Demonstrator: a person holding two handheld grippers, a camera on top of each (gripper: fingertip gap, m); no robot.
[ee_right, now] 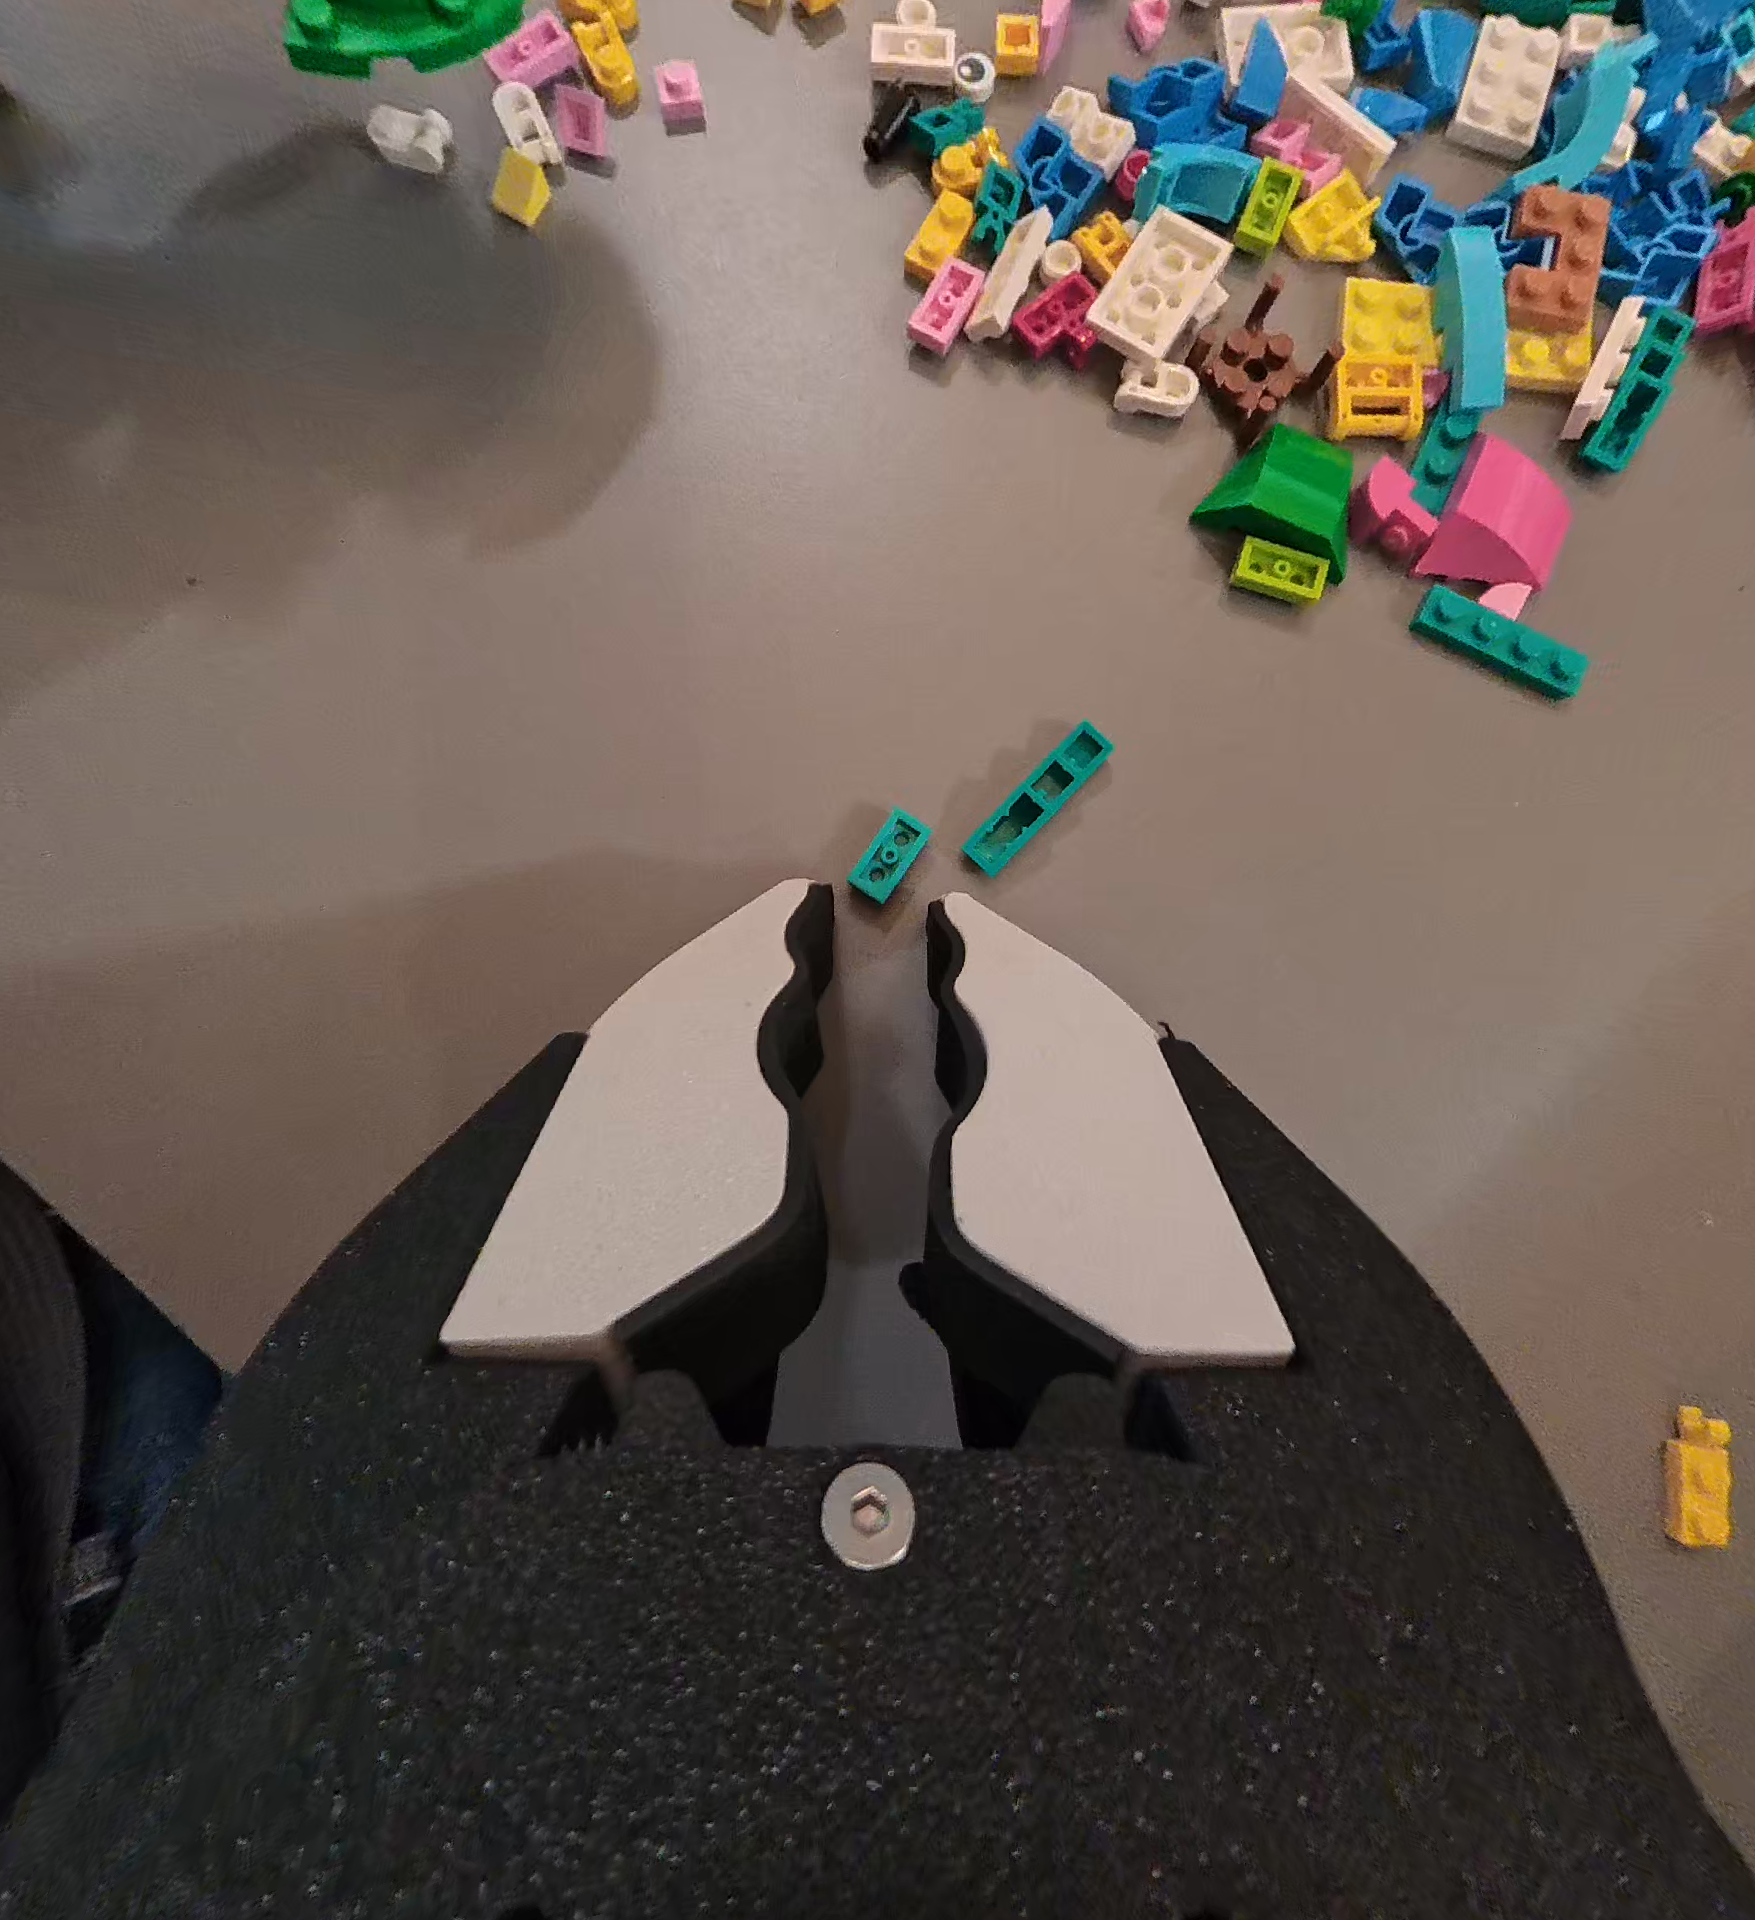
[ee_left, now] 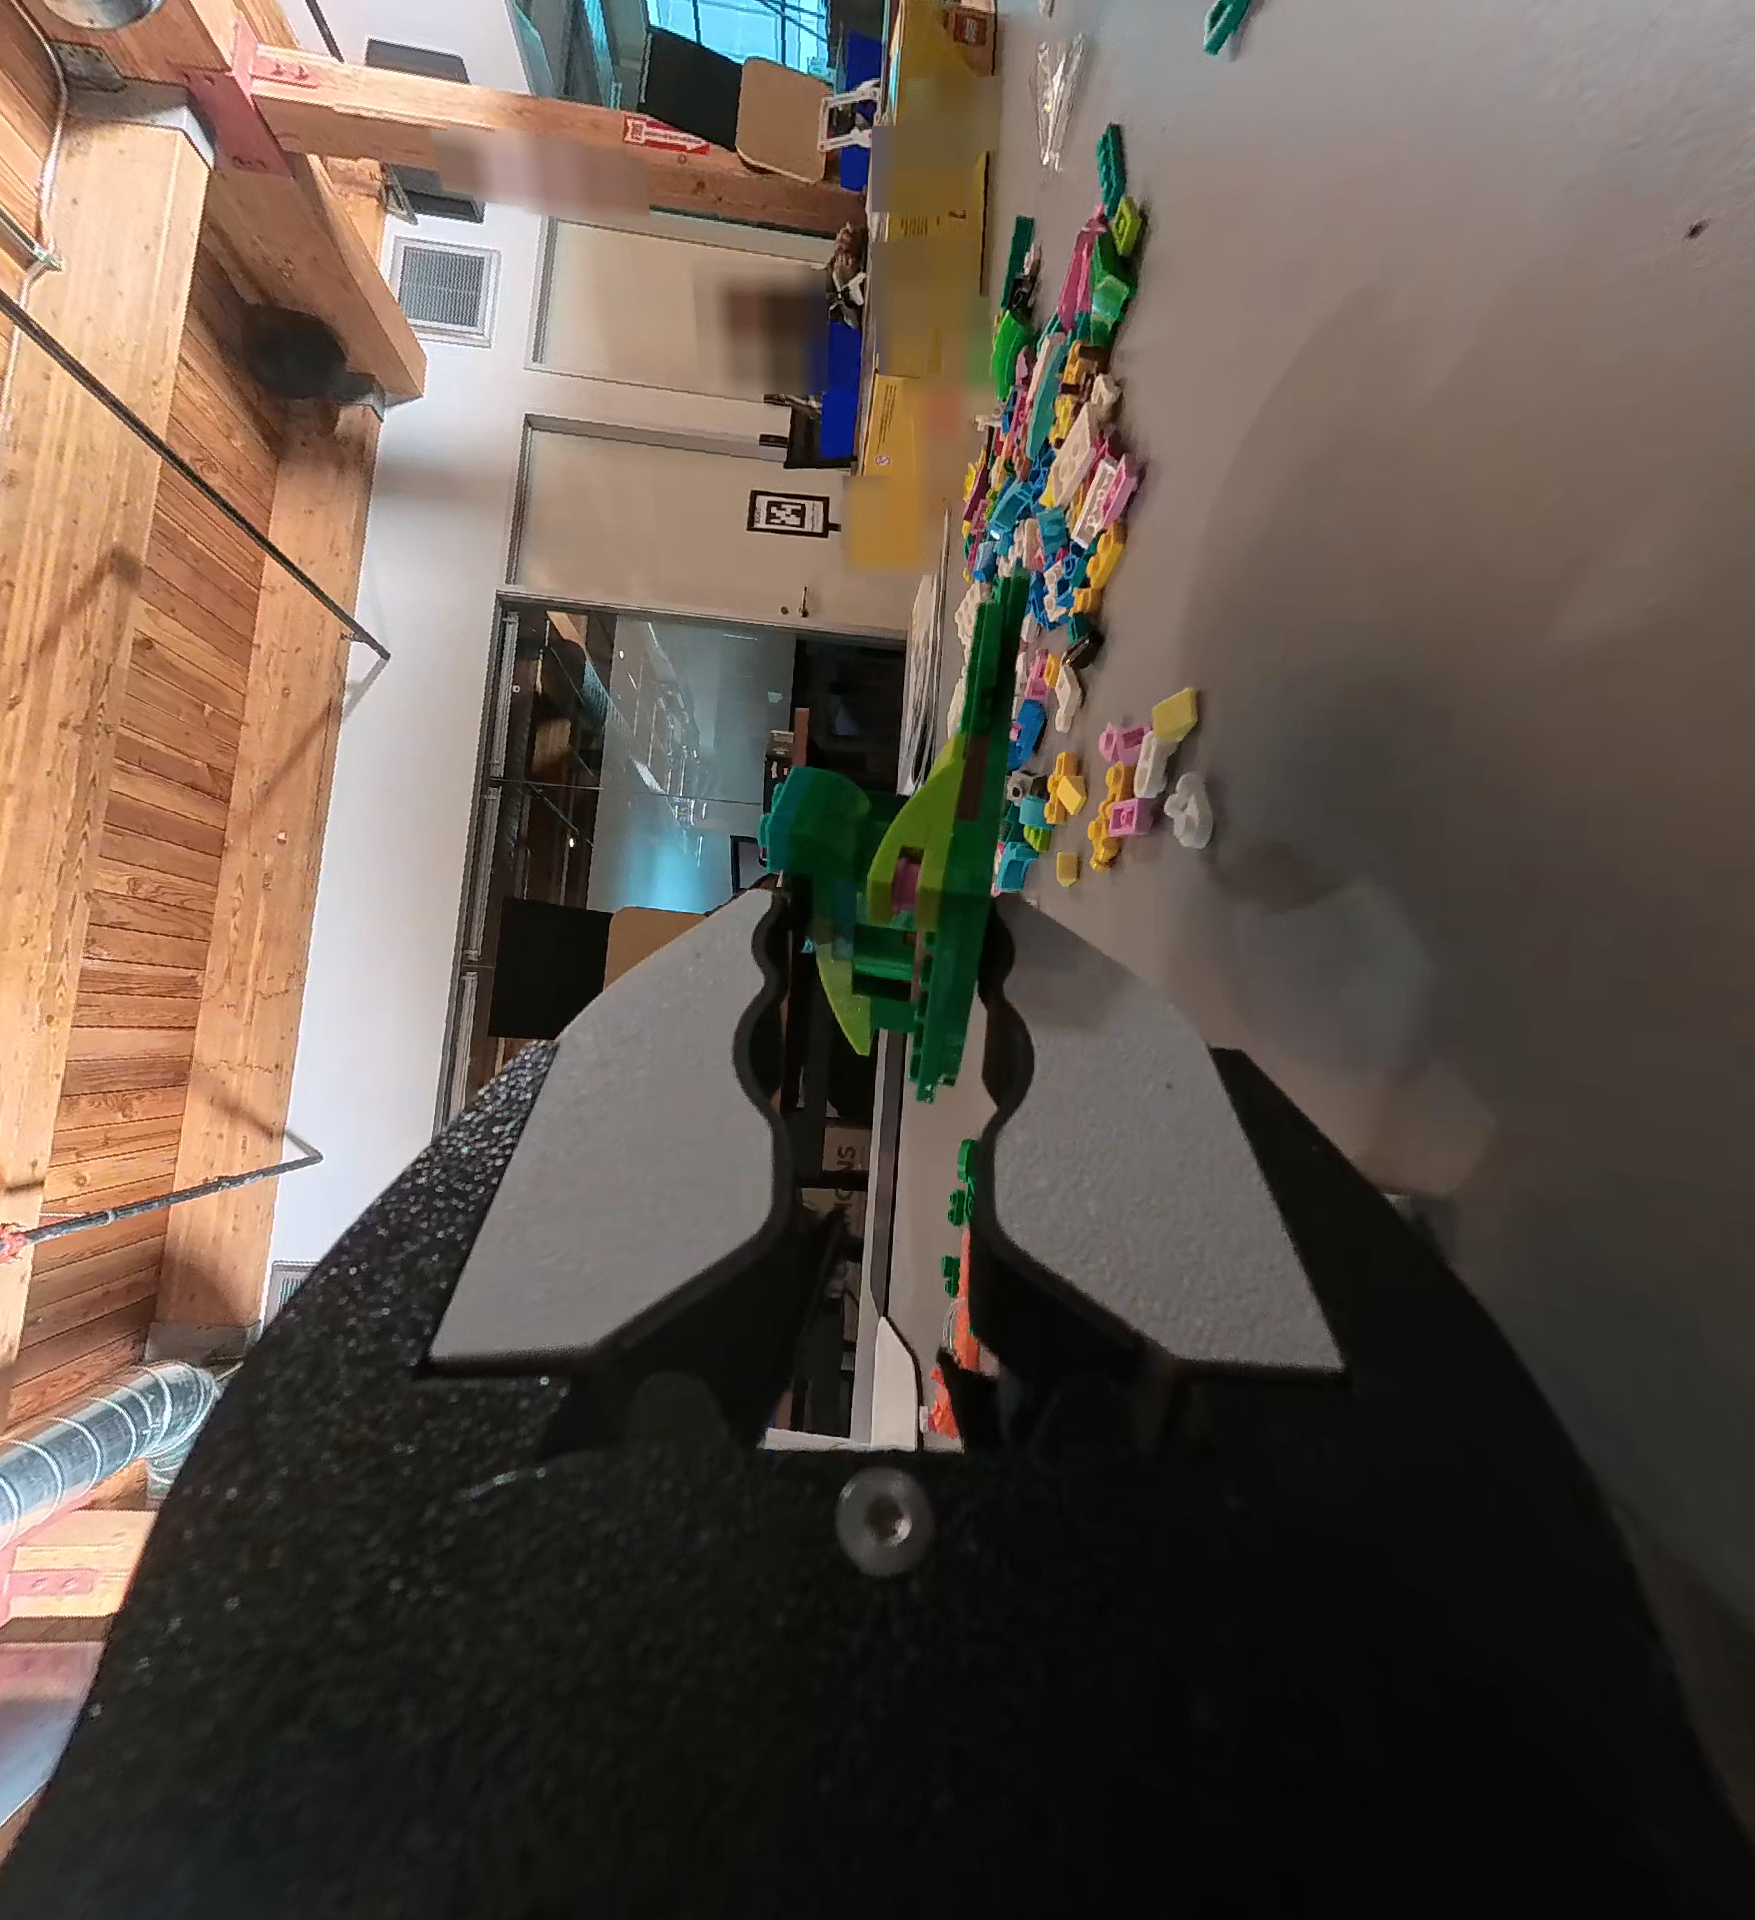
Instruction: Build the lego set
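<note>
My left gripper (ee_left: 878, 914) is shut on a green lego assembly (ee_left: 914, 883), a flat green plate with lime, teal and pink parts, held on edge against the grey table (ee_left: 1475, 623); this view is rolled sideways. My right gripper (ee_right: 881, 902) is open and empty, its tips low over the table. A small teal plate (ee_right: 888, 854), upside down, lies just beyond its tips. A longer teal plate (ee_right: 1037, 796), also upside down, lies just to the right of that.
A pile of loose coloured bricks (ee_right: 1372, 208) spreads across the upper right of the right wrist view, and shows in the left wrist view (ee_left: 1060, 468) beyond the assembly. A green piece (ee_right: 385, 31) sits at top left. A yellow brick (ee_right: 1699, 1475) lies alone near right. My right fingertips sit around 20 cm from my left ones.
</note>
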